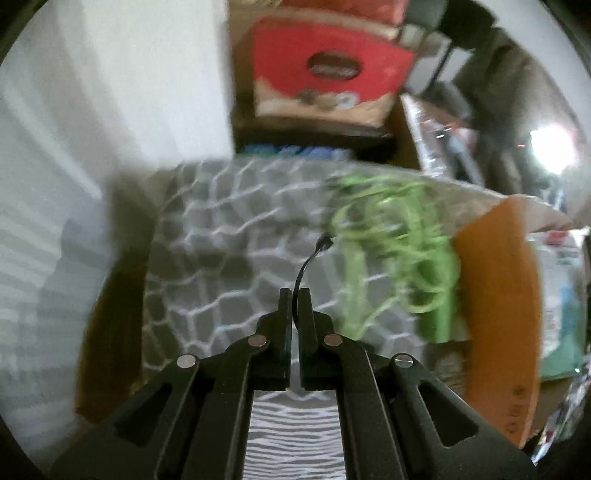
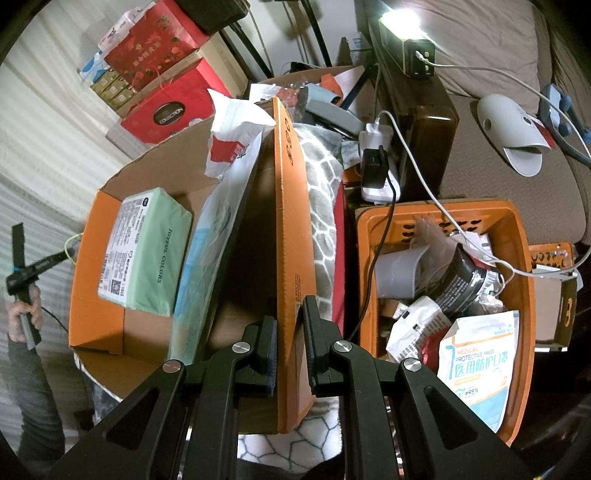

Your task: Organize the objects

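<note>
My left gripper [image 1: 294, 295] is shut on a thin black cable [image 1: 306, 264] that leads to a tangle of green cord [image 1: 402, 251] hanging over a grey patterned blanket [image 1: 229, 236]; this view is blurred. My right gripper [image 2: 291, 314] is shut on the orange flap [image 2: 286, 229] of an open cardboard box [image 2: 92, 266], holding the flap upright. The box holds a green tissue pack [image 2: 147, 251] and a blue-white plastic bag [image 2: 218, 229]. The left gripper [image 2: 22, 273] also shows at the far left of the right wrist view, outside the box, with green cord at its tip.
An orange plastic basket [image 2: 524, 280] full of packets and a mask bag stands right of the box. Red gift boxes [image 2: 166, 107] are stacked behind. A power strip [image 2: 376, 173] with cables, a lamp [image 2: 402, 18] and a sofa [image 2: 480, 173] lie at right. An orange flap [image 1: 502, 295] stands right of the cord.
</note>
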`<state>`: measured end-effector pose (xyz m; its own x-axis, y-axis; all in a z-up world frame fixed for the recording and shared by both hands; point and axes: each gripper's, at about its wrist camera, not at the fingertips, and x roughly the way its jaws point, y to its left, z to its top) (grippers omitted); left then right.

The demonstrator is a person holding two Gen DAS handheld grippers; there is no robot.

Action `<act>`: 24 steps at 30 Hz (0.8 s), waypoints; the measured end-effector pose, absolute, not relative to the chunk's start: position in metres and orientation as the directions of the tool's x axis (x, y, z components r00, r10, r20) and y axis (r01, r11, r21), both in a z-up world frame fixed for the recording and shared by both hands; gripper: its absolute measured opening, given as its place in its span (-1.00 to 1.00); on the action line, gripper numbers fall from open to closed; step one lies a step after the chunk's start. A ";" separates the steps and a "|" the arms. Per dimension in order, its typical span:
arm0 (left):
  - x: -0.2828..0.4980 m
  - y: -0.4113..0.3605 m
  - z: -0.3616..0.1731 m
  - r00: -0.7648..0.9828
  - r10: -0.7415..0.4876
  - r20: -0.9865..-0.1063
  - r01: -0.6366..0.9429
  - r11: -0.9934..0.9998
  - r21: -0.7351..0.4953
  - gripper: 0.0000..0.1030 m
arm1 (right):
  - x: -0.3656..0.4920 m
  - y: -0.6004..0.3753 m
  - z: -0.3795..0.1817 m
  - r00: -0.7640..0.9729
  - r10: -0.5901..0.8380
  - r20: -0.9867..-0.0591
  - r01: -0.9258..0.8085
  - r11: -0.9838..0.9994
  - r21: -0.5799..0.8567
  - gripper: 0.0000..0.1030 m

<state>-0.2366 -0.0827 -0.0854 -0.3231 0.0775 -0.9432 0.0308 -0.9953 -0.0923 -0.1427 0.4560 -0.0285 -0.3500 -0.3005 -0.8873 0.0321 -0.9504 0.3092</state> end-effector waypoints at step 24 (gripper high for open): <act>-0.209 -0.126 0.024 -0.594 0.240 -0.767 0.060 -0.938 -0.340 -0.95 | -0.143 0.454 -0.028 -0.350 -0.294 -0.890 0.028 -0.952 0.304 -0.79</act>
